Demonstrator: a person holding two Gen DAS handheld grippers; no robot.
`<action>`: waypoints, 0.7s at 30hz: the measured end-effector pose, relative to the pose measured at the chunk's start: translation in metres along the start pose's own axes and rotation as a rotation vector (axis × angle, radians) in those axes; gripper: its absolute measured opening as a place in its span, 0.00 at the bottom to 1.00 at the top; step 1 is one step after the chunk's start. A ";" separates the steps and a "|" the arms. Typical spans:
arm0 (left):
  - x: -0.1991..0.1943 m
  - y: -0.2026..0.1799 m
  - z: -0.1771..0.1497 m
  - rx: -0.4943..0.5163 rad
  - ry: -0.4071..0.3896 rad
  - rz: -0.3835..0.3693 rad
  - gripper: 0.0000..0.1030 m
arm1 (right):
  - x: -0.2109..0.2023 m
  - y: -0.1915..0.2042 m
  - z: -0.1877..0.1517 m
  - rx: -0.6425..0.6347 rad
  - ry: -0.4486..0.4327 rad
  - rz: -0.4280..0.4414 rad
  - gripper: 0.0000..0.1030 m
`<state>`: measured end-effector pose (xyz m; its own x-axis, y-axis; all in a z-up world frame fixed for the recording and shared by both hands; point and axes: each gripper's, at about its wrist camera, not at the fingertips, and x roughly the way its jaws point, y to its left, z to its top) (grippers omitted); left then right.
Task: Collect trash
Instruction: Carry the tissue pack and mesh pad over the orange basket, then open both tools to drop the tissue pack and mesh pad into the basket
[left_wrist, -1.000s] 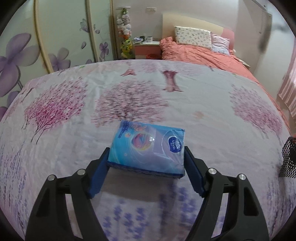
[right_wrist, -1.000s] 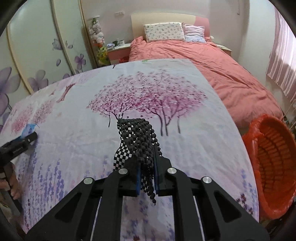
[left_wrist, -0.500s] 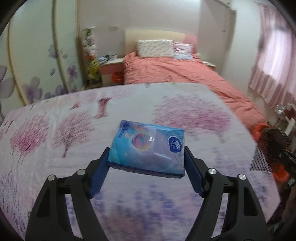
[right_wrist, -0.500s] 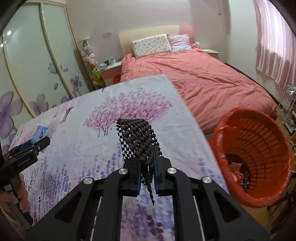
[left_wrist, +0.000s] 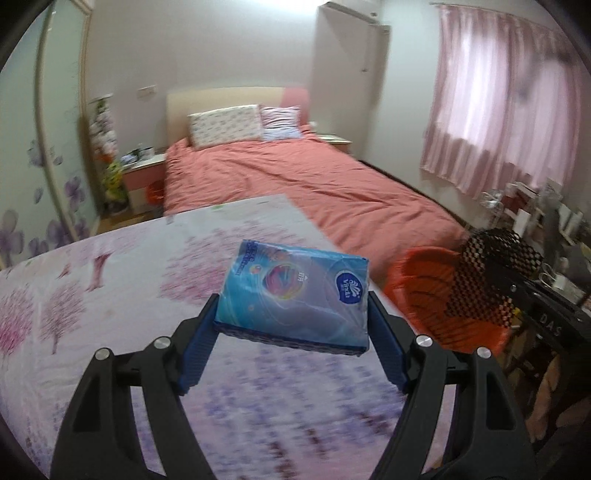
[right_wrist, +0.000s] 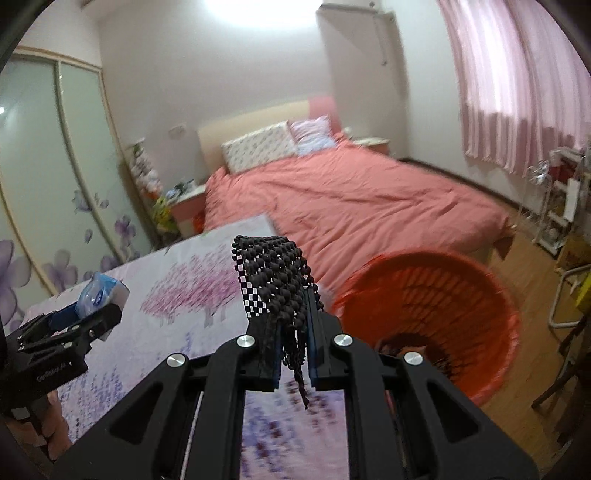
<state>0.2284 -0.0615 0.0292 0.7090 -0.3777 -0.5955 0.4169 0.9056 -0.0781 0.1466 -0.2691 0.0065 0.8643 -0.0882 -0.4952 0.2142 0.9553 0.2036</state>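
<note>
Gripping a blue tissue pack (left_wrist: 295, 297) across its width, my left gripper (left_wrist: 291, 343) is holding it level above the flowered bedspread (left_wrist: 110, 295), both blue pads (left_wrist: 195, 354) pressing its short sides. Ahead of my left fingers and off to their right, the orange basket (left_wrist: 424, 280) is sitting on the floor just past the spread's edge, partly behind the black mesh piece (left_wrist: 491, 266).

My right gripper (right_wrist: 293, 332) is clenching that black beaded mesh piece (right_wrist: 275, 275), its jaws nearly together, the mesh standing up above my fingertips with a few strands dangling below them. Just to the right of my right fingers the orange basket (right_wrist: 491, 306) is gaping open, lined with an orange bag; something dark is lying at its bottom, too blurred to name. Beyond both grippers the pink-covered bed (right_wrist: 351, 195) is stretching back toward two pillows (right_wrist: 258, 146).
</note>
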 end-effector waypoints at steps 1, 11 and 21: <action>0.001 -0.010 0.002 0.009 -0.002 -0.018 0.72 | -0.002 -0.005 0.001 0.006 -0.010 -0.009 0.10; 0.032 -0.101 0.015 0.103 -0.003 -0.170 0.72 | -0.006 -0.068 0.010 0.115 -0.070 -0.065 0.10; 0.087 -0.169 0.018 0.158 0.041 -0.255 0.72 | 0.016 -0.121 0.010 0.223 -0.069 -0.088 0.10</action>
<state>0.2301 -0.2513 0.0050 0.5480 -0.5779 -0.6048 0.6638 0.7403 -0.1059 0.1389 -0.3890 -0.0172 0.8651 -0.1946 -0.4623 0.3786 0.8579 0.3474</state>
